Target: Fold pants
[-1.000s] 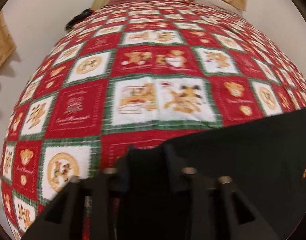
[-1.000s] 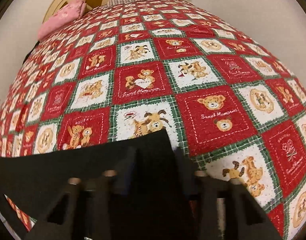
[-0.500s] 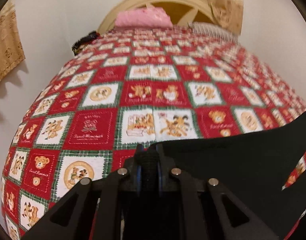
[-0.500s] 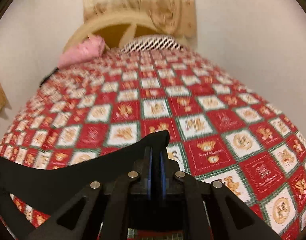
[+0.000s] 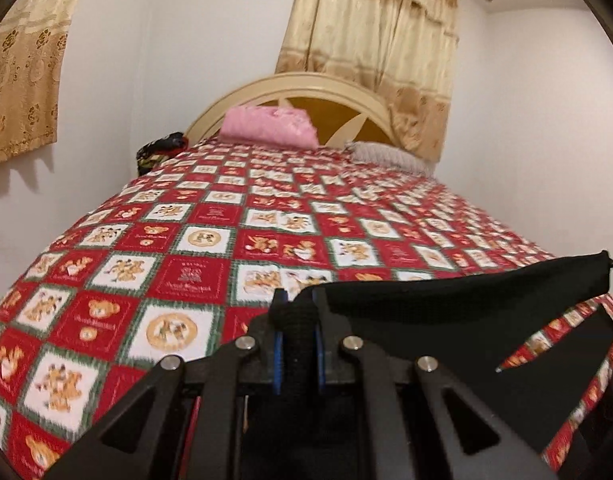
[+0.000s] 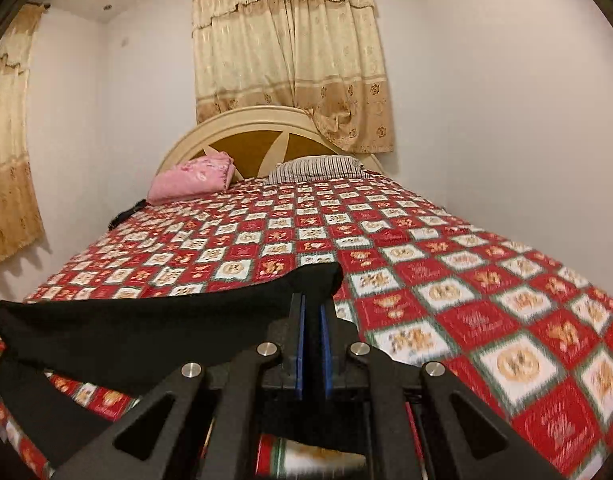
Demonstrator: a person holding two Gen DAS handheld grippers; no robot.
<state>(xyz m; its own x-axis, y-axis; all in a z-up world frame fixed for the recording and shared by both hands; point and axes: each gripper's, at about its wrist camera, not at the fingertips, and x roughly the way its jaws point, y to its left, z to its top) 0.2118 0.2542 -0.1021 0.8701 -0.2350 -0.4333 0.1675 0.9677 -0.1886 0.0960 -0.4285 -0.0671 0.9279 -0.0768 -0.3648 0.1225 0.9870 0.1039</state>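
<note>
Black pants (image 5: 446, 308) hang stretched between my two grippers, lifted above the red patchwork bedspread (image 5: 210, 240). My left gripper (image 5: 296, 312) is shut on the left end of the pants' top edge, with black cloth bunched between its blue pads. In the right wrist view the pants (image 6: 154, 324) run off to the left, and my right gripper (image 6: 312, 308) is shut on their right corner. The lower part of the pants droops below the grippers, out of view.
The bedspread (image 6: 466, 280) covers a large bed. A pink folded blanket (image 6: 192, 178) and a striped pillow (image 6: 318, 166) lie at the cream headboard (image 6: 266, 120). White walls and beige curtains (image 6: 290, 52) surround the bed. A dark bundle (image 5: 160, 152) sits at the bed's far left corner.
Both grippers have closed on the pants' edge and lifted it off the bedspread. The cameras have tilted up, and the headboard, curtains and walls have come into view.
</note>
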